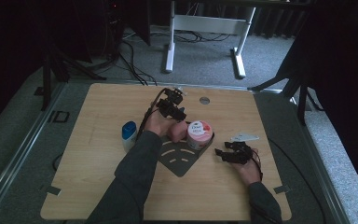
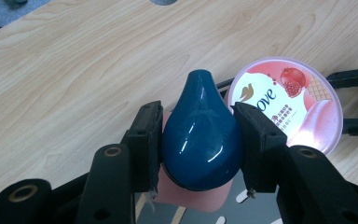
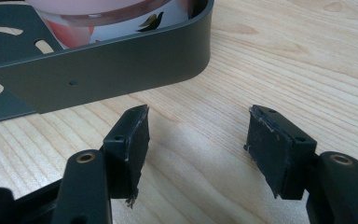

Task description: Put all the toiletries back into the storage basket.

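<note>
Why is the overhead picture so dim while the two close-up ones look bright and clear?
High view: dark, slightly soft, the tabletop dim. Left gripper view: bright, white glints on the teal cap, glare washing the Dove tub lid. Right gripper view: evenly lit, wood grain crisp, tray wall sharp.

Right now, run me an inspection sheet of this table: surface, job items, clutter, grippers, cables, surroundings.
Surface: wooden table, with a round hole at its far edge.
Job items: pink bottle with teal cap and Dove tub on the dark metal tray.
Clutter: blue-capped white bottle left of the tray.
Grippers: left gripper clamps the teal cap; right gripper open, empty, beside the tray.
Cables: black leads trail from both grippers.
Surroundings: grey carpet, white desk frame.
</note>
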`<state>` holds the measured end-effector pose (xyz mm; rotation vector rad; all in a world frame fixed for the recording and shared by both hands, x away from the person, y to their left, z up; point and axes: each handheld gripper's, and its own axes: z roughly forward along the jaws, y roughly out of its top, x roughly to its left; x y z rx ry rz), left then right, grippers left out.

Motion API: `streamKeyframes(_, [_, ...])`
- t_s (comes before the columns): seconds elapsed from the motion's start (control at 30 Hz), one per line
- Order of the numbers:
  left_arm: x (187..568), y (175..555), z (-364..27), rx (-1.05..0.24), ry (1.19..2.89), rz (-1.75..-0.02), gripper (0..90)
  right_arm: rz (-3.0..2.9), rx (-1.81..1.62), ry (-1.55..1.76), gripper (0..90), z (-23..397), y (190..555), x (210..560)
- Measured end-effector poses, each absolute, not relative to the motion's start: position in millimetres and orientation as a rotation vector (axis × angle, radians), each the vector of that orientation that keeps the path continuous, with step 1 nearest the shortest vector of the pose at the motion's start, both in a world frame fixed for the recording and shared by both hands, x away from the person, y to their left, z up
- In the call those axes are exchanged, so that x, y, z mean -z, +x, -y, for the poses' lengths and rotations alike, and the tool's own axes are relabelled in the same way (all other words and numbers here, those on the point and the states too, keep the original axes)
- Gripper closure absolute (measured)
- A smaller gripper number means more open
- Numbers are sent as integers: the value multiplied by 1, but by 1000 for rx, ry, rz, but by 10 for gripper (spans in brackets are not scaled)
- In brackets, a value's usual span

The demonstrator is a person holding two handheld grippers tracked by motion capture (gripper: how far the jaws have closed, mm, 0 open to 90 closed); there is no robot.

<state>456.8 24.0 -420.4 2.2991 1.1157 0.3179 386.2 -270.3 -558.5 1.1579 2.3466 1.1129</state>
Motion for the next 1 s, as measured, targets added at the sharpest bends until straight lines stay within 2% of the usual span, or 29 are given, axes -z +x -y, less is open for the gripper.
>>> streamKeyframes(0.3, [421,454,-24,-321,2307,-1134,523,-2347,-1114,1157,385,270,386,559])
streamKeyframes(0.5, [423,450,-27,-306,2349,-1136,453,-2347,-1114,1155,384,270,386,559])
streamKeyframes(1.0, [420,428,-40,-296,2363,-1118,459,-2346,-1114,1155,384,270,386,559])
